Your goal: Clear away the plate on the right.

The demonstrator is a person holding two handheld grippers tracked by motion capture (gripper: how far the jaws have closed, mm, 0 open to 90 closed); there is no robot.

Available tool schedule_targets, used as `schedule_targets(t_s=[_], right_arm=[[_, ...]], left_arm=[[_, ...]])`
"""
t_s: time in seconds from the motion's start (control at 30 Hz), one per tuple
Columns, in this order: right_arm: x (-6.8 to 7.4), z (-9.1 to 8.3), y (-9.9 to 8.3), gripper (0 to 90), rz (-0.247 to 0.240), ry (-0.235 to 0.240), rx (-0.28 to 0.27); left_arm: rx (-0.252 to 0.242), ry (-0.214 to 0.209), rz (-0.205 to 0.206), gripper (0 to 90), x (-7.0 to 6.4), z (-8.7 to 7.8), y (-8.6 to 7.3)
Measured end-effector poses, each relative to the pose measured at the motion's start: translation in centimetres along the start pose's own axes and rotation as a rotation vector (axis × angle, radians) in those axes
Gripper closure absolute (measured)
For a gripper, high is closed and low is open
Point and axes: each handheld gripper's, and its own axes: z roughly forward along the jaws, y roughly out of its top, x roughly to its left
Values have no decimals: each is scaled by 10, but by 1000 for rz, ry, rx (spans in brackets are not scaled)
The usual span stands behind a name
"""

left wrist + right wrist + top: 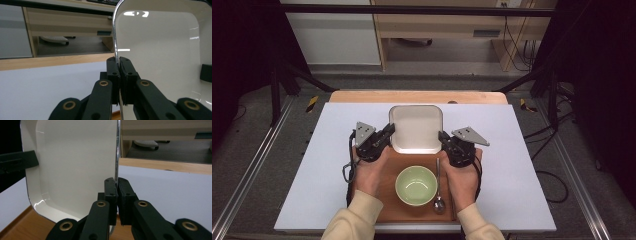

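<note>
A square white plate lies at the far edge of a brown wooden tray. My left gripper is shut on the plate's left rim; its jaws pinch the thin edge. My right gripper is shut on the plate's right rim, jaws closed on the edge. A hand holds each gripper. On the tray in front of the plate stands an empty green bowl, with a metal spoon lying to its right.
The tray rests on a white mat over a wooden table. Dark frame rails stand at both sides. A wooden cabinet and cables are on the floor beyond the table.
</note>
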Motion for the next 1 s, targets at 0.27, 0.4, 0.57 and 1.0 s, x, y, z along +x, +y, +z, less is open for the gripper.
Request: schedule_targets(t_s=[0.27, 0.4, 0.57, 1.0], right_arm=[[-2, 12, -7, 856, 22, 51, 34], [-2, 16, -9, 824, 21, 78, 38], [-2, 18, -9, 713, 15, 97, 31], [-11, -3, -3, 312, -55, 65, -73]], left_arm=[[-19, 11, 44, 892, 4, -2, 1], [-26, 15, 61, 893, 4, -4, 3], [-31, 22, 67, 893, 5, -3, 2], [-35, 66, 58, 893, 21, -4, 1]])
